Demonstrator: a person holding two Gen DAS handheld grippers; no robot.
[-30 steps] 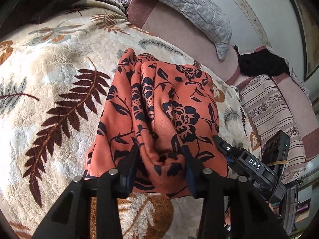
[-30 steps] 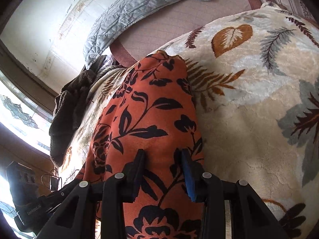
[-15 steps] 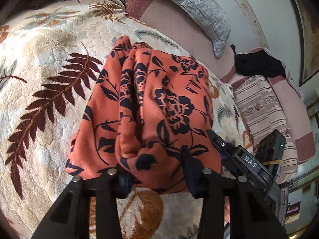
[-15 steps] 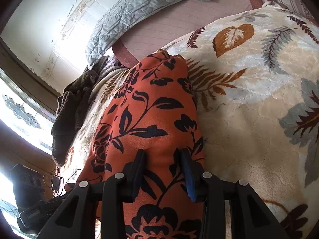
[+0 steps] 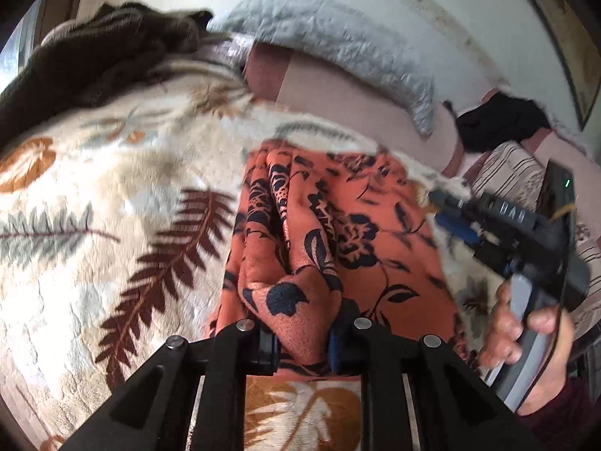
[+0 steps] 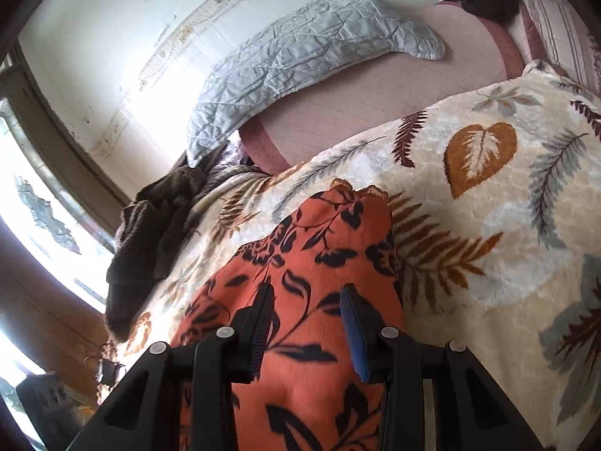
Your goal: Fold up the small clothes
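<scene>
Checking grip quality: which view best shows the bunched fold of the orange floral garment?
Left wrist view: the orange floral garment bunches between the left gripper fingers. Right wrist view shows only smooth cloth under the right gripper.

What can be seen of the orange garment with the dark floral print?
The orange garment with dark floral print is soft, thin-looking fabric, folded lengthwise with bunched ridges along one side. It lies on the cream leaf-patterned plush blanket. The left gripper is shut on a gathered wad at its near edge. The right gripper has its jaws parted over the cloth, apparently not pinching it. Which kind of garment cannot be told.
</scene>
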